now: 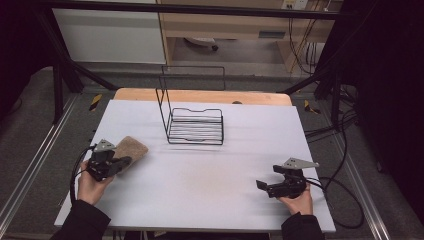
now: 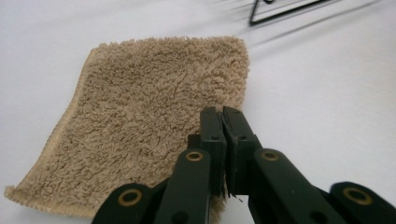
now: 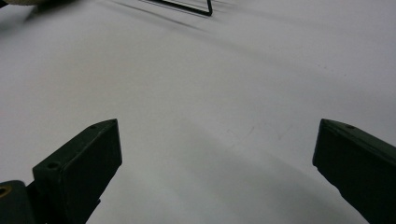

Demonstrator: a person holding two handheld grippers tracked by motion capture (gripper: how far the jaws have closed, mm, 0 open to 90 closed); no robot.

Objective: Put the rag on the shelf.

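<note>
Wire basket (image 1: 196,126) mid-table, nothing inside, well apart from tan cloth (image 1: 131,148). Left gripper (image 2: 223,122) clenched over cloth's near edge; right gripper (image 3: 217,154) spread wide above bare table (image 1: 210,175).

Fuzzy tan terry cloth (image 2: 154,121), thin black wire rack (image 1: 195,127), smooth matt white tabletop (image 1: 200,180).

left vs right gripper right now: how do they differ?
Jaws: the left gripper has its jaws pressed together, while the right gripper has them spread wide apart.
Contact: the left gripper's tips sit at the near edge of the tan towel, though whether they pinch it is unclear; the right gripper has bare white table between its jaws.
Place: left sits at the table's left side, right near the front right edge.
Shared: both are hand-held, with black jaws.
</note>
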